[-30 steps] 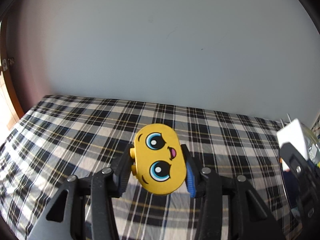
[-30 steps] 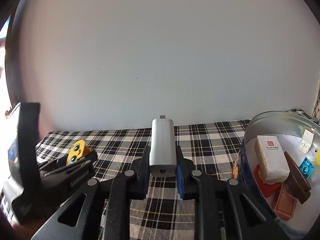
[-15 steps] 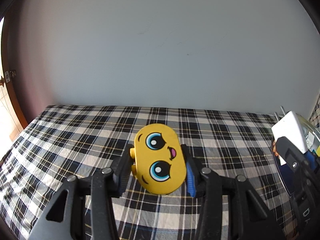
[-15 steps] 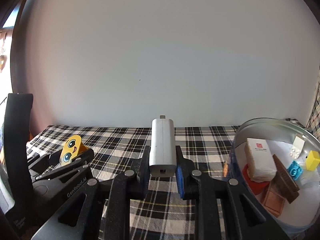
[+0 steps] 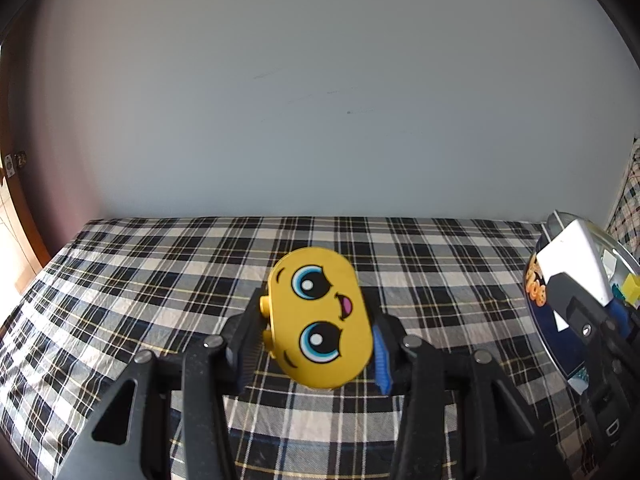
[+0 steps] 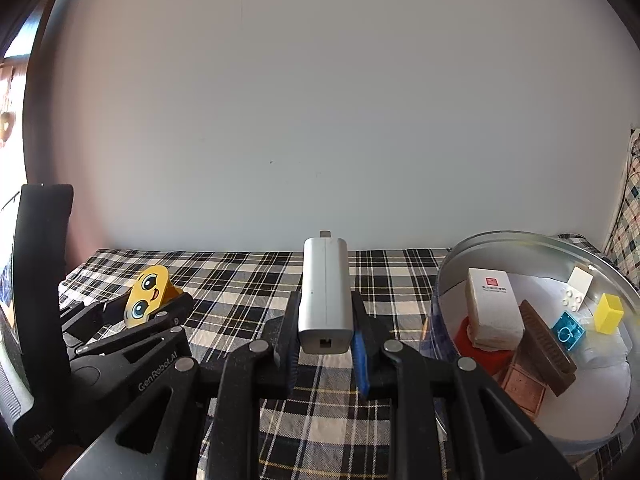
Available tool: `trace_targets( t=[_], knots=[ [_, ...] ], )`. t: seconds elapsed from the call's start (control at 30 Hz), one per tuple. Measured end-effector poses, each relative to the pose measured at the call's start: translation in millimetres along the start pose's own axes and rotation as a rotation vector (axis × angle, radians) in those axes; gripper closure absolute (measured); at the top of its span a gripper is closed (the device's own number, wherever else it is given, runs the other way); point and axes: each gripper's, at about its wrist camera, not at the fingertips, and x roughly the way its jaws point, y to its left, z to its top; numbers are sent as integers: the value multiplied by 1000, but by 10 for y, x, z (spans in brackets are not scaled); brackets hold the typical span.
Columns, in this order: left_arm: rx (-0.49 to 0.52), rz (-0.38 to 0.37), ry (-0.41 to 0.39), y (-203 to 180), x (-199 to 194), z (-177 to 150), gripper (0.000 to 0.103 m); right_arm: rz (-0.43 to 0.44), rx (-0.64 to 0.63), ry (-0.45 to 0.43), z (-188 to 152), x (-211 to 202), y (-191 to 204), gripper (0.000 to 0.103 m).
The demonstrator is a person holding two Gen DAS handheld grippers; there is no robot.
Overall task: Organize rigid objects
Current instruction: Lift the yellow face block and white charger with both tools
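My left gripper [image 5: 316,336] is shut on a yellow oval toy block with a cartoon face [image 5: 318,316], held above the checked cloth [image 5: 160,264]. The same block [image 6: 146,294] and left gripper [image 6: 138,314] show at the left of the right wrist view. My right gripper [image 6: 326,326] is shut on a white charger plug [image 6: 326,290], upright between the blue pads. The charger [image 5: 576,256] and right gripper also appear at the right edge of the left wrist view. A round metal tin [image 6: 516,240] stands at the right.
The tin holds a white box [image 6: 494,306], a brown block [image 6: 546,346], a red piece [image 6: 480,350], a blue brick [image 6: 568,334], a yellow cube [image 6: 608,312] and a white brick [image 6: 578,286]. A plain wall rises behind the bed. A checked pillow [image 6: 628,216] lies far right.
Both grippers have shifted sideways with their objects still held. The tin now shows further left and more fully in the right wrist view, and the far cloth edge looks more level.
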Motion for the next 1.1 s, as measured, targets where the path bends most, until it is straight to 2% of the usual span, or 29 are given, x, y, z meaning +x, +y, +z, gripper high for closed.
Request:
trace_targets(
  t=[1.1],
  knots=[
    [29,-41,-28,-328,-258,-61,58,-42,-19,-65,-50,-302,-224,79]
  ],
)
